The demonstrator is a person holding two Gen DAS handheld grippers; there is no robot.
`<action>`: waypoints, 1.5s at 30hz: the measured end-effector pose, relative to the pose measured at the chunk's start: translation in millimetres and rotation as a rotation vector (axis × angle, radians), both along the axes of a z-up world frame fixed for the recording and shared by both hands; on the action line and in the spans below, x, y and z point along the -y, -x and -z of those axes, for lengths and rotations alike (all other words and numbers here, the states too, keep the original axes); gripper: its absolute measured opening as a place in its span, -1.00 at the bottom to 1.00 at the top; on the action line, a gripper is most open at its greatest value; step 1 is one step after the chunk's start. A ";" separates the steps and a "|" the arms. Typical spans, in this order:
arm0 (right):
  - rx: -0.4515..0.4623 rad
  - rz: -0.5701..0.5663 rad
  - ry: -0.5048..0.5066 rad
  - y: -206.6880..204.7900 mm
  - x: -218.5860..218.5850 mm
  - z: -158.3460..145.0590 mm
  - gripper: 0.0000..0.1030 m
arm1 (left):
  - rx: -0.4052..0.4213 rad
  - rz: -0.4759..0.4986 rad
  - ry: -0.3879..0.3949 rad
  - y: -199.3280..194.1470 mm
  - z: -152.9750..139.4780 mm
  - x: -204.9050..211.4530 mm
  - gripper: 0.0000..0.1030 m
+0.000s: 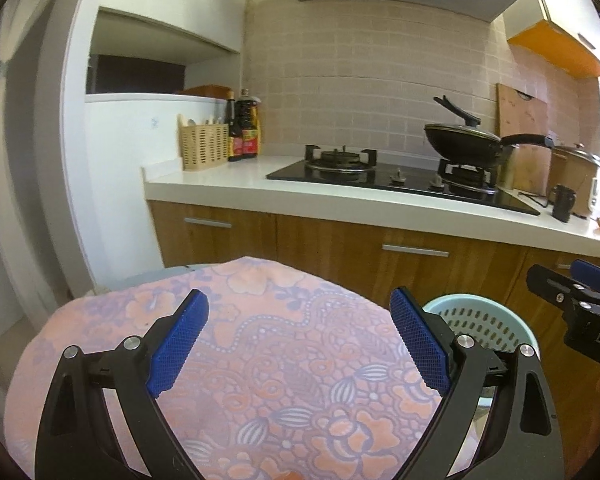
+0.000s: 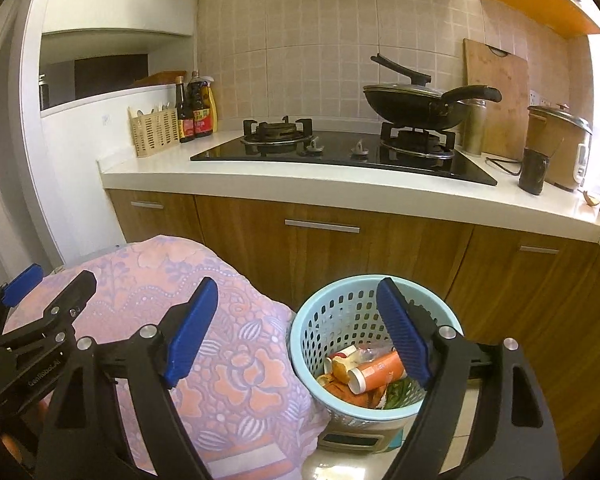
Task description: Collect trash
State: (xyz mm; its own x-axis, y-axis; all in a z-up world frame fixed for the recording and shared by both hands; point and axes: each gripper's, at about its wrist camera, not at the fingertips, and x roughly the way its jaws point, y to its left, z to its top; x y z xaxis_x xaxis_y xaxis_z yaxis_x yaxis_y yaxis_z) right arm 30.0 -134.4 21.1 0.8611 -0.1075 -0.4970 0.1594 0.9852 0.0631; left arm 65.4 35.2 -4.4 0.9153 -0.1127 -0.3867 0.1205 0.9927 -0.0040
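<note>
Both grippers, left (image 1: pixel 300 336) and right (image 2: pixel 296 328), gape wide, empty; trash-filled basket (image 2: pixel 320 320) sits below the right, nearer it

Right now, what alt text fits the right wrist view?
The open right claw hovers empty above a light blue basket holding an orange tube and other wrappers. A pink floral cloth lies to its left, with the left claw at that edge and a kitchen counter behind.

cloth (image 2: pixel 228 364): pink-orange, lilac floral | basket (image 2: pixel 320 320): pale blue, perforated | tube (image 2: pixel 376 370): orange | pads (image 1: pixel 180 344): blue | cabinets (image 2: pixel 332 256): brown wood | hob (image 2: pixel 340 156): black
</note>
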 end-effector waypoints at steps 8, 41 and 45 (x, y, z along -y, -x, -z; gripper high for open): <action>0.017 0.011 0.005 0.7 1.2 -6.1 0.57 | 0.000 -0.034 0.011 -1.3 -0.1 -9.9 0.78; 0.034 0.065 -0.011 10.5 19.4 -9.9 0.61 | 0.020 -0.056 -0.020 -4.1 3.3 -7.3 0.81; 0.032 0.073 -0.026 11.8 22.4 -9.1 0.61 | 0.018 -0.065 -0.033 -5.4 5.4 -6.2 0.82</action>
